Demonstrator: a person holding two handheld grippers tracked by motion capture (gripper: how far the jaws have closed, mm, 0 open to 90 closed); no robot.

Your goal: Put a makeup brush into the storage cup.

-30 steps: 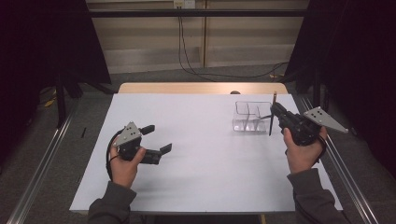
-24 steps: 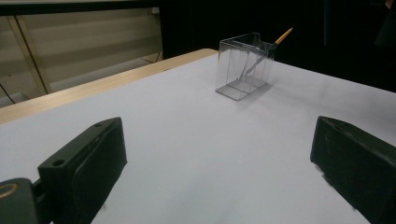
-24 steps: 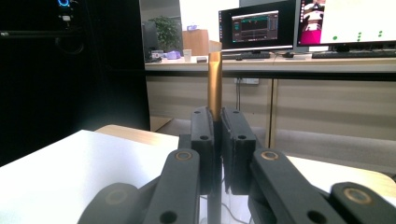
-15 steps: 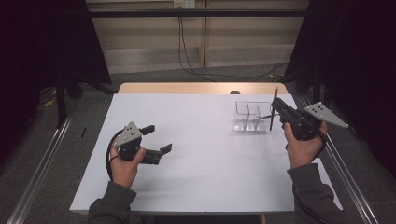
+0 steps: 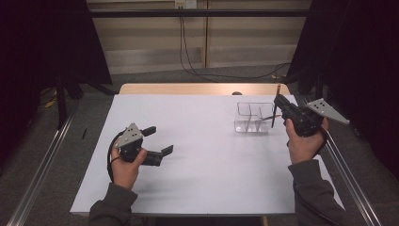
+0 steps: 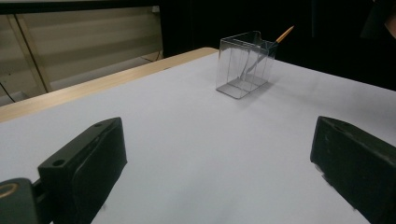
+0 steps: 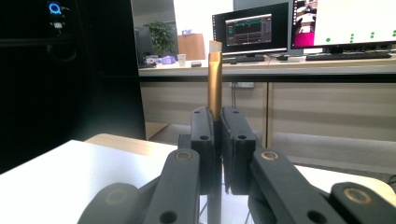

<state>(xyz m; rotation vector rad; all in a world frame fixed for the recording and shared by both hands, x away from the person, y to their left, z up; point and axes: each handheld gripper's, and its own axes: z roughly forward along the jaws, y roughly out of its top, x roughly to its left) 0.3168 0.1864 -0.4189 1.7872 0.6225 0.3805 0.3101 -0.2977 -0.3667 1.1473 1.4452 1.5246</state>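
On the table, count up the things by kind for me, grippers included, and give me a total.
Clear plastic organizer: 1
Pen, clamped upright in the right gripper: 1
Grippers, the right one and the left gripper with jaws open: 2
Total: 4

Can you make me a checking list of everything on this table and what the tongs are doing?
Surface: white table top, bare and flat, with a wooden edge at the far side.
Job's things: a slim brown stick, maybe a pencil or brush, held upright; a clear plastic box with compartments stands at the far right.
Clutter: nothing seen on the table.
Tongs: right tongs shut on the stick, beside the box's right end; left tongs open with nothing between them, low over the table's left side.
Cables: a black cable loops from the left tongs; more cables lie on the floor beyond the table.
Surroundings: dark curtains both sides, pale wall panels behind; desks with lit monitors in the right gripper view.
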